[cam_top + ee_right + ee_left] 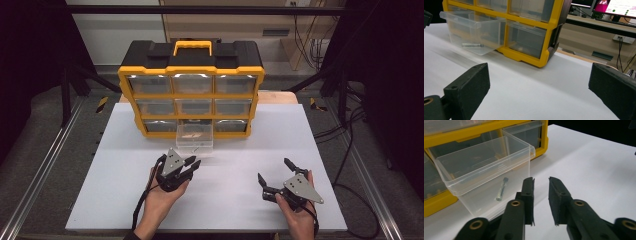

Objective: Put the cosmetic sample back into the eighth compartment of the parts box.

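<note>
Yellow frame, black top, nine clear drawers in three rows of three — the organizer (191, 95) stands at the far side of the white table (125, 195). One drawer (194, 138), bottom row, middle, is pulled out toward the person, and a single bolt (502, 189) lies on its floor. Nothing stands between the grippers and that drawer; the tabletop around them is bare. Two grippers, one in each hand. The left gripper (192, 163) sits just in front of the open drawer, near its front wall, palm under the body, jaws pointing up toward it — narrowly parted, nothing between them. The right gripper (274, 176) rests well apart on the right, angled toward the organizer, jaws spread wide and empty.
</note>
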Demonstrator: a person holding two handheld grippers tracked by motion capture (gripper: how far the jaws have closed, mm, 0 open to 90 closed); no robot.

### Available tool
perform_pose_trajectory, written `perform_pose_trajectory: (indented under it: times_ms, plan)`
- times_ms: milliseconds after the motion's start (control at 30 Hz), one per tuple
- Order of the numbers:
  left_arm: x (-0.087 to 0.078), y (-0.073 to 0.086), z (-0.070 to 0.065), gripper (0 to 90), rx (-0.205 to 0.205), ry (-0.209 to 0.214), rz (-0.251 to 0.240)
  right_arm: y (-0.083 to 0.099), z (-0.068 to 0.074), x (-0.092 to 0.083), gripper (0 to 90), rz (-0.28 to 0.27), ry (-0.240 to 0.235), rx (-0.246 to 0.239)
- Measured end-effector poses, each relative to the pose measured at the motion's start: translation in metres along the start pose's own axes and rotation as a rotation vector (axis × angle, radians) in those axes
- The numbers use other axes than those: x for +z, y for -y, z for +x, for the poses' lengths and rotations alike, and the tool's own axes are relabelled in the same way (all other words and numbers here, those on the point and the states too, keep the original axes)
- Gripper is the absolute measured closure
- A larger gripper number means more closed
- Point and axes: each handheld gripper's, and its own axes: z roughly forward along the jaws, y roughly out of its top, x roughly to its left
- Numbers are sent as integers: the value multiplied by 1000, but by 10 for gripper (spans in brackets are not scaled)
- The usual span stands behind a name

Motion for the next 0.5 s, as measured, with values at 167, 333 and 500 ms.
perform_pose_trajectory:
  times_ms: [167, 333, 500]
  plan:
    - [1, -1, 1, 830, -7, -5, 3, 0, 0, 0, 37, -3, -1, 3]
    - [5, 0, 1, 863, -10, -3, 24, 0, -1, -1, 37, -8, -1, 6]
    - [10, 1, 3, 879, -13, -11, 41, 0, -1, -1, 35, -13, -1, 10]
